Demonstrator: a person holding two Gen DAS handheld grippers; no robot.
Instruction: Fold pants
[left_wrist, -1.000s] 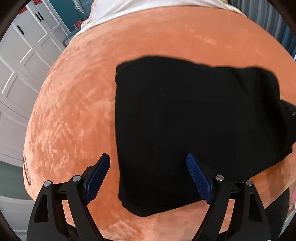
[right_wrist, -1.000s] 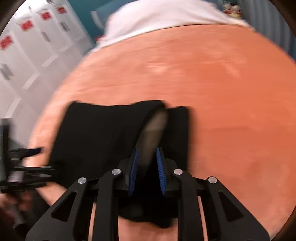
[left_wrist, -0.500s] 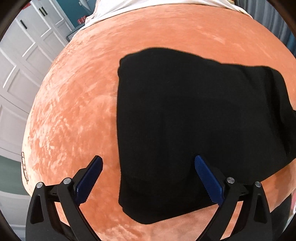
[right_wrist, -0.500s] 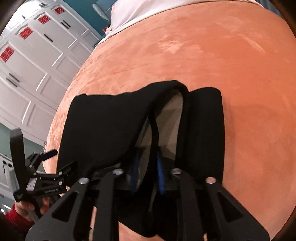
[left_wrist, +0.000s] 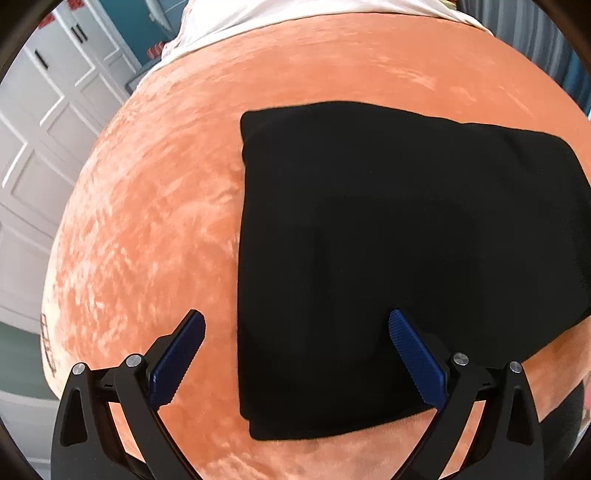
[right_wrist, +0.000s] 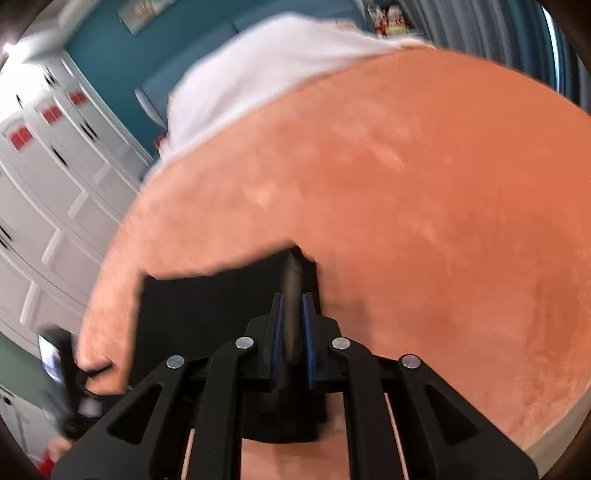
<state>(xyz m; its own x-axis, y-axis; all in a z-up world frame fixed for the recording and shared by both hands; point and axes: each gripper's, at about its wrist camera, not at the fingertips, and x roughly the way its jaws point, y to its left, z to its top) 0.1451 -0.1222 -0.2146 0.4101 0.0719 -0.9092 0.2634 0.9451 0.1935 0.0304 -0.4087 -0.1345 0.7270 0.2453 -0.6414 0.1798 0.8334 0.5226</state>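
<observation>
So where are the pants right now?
The pants lie folded on the orange blanket, right of centre in the left wrist view; the right claw pinches one edge.

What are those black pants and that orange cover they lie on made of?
The black pants look like a soft matte fabric, perhaps a knit: no sheen, and they drape limply. The orange cover looks like plush velvet or fleece: its nap shows lighter brushed streaks. The exact fibre can't be told for either.
</observation>
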